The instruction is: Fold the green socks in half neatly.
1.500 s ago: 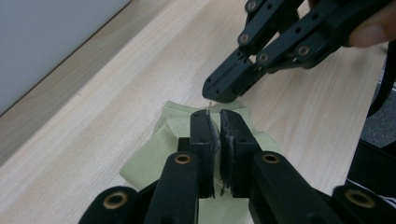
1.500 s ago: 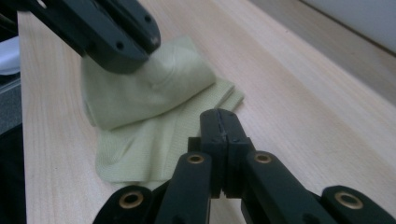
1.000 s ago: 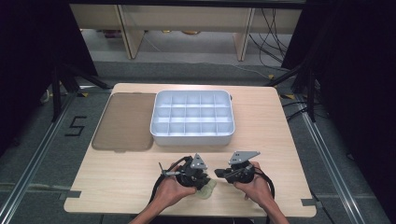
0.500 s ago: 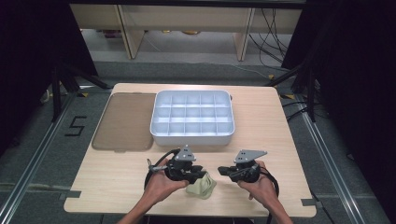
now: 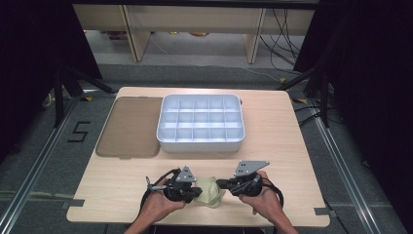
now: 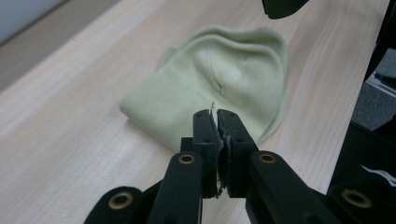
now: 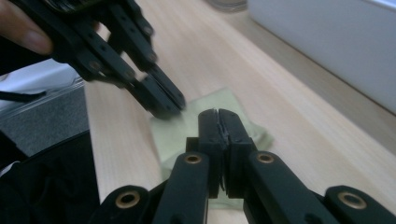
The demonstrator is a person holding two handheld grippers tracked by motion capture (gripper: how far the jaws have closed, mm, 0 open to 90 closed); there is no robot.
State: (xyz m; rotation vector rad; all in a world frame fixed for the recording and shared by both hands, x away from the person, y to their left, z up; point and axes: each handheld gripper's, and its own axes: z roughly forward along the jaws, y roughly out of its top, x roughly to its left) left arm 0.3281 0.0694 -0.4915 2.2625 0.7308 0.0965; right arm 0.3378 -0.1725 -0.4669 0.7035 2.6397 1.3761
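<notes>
a pale green sock point(image 5: 209, 191) lies folded in the lower middle of the high view, near the front edge of the wooden table point(image 5: 287, 146), with the left gripper point(image 5: 197, 191) at its left side and the right gripper point(image 5: 220, 184) at its right. in the left gripper view the sock point(image 6: 219, 88) sits flat in the centre of the frame, doubled over on itself, while that gripper's jaws, having just closed, stand pressed together low in the frame with no cloth between them, only a stray thread at the tips. in the right gripper view the jaws are likewise pressed together over the sock point(image 7: 187, 128) and pinch nothing, and the left gripper point(image 7: 166, 105) comes in from the upper left, its tips at the cloth's edge. above, in the middle of the high view, a white compartment tray point(image 5: 200, 123) stands with every cell bare, its brownish lid point(image 5: 130, 126) lying flat to the left. judging by this, the folding looks nearly done; lifting the sock and setting it into a cell appears to remain.
</notes>
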